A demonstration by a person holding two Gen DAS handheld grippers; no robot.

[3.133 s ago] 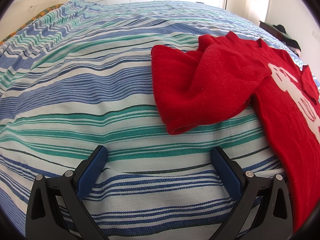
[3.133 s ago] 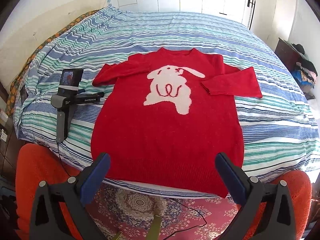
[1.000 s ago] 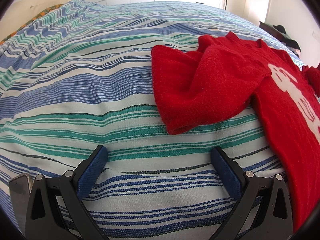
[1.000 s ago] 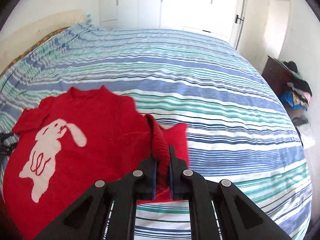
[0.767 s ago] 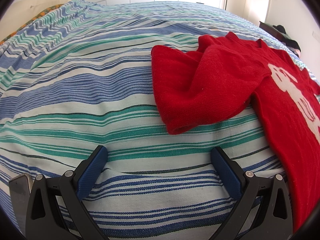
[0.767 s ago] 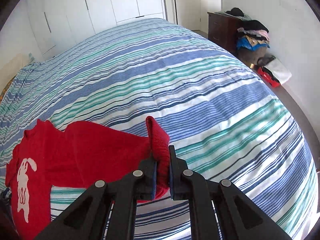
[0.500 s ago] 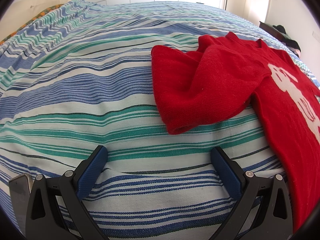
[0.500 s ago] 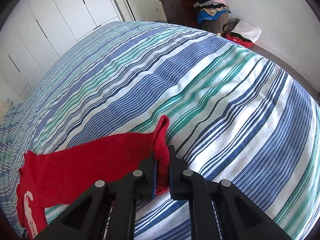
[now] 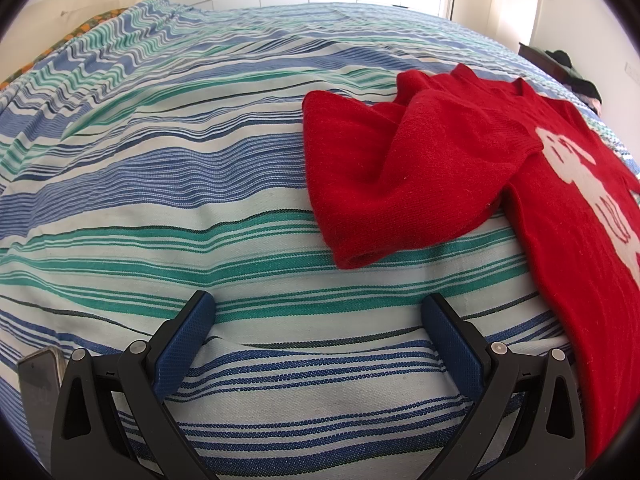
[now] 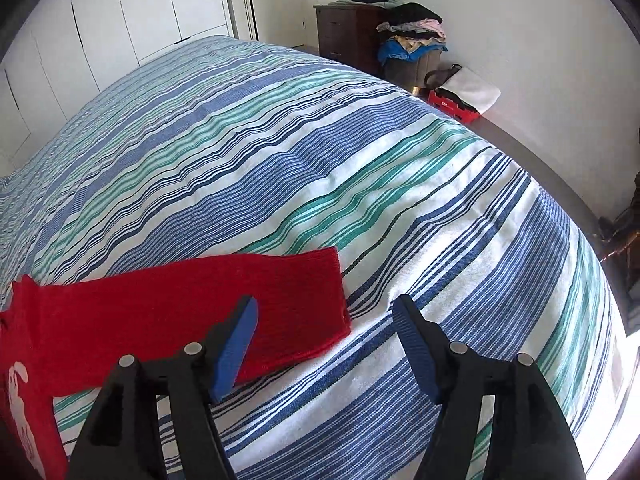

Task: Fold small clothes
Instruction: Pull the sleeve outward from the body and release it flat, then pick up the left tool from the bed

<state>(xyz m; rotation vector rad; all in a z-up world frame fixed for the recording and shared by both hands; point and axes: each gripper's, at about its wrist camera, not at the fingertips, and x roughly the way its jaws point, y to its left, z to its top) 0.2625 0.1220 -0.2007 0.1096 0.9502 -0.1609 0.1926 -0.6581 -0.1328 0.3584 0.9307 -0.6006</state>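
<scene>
A red sweater (image 9: pixel 560 208) with a white rabbit design lies on the striped bed (image 9: pixel 160 184). In the left wrist view its left sleeve (image 9: pixel 384 184) lies crumpled, ahead and right of my left gripper (image 9: pixel 320 312), which is open, empty and resting on the bedspread. In the right wrist view the right sleeve (image 10: pixel 200 312) lies flat and stretched out on the bed (image 10: pixel 320 168). My right gripper (image 10: pixel 324 316) is open and empty just past the sleeve's cuff (image 10: pixel 332 300), its left finger over the sleeve.
A dark dresser (image 10: pixel 344 28) and a basket piled with clothes (image 10: pixel 412 40) stand by the far wall. A red box with a white cloth (image 10: pixel 464 96) sits on the floor. White wardrobe doors (image 10: pixel 140 12) lie beyond the bed. A phone edge (image 9: pixel 36 372) shows bottom left.
My right gripper pulled the right sleeve outward across the bed, then opened and let it go; the sleeve now lies flat. The left gripper has not moved.
</scene>
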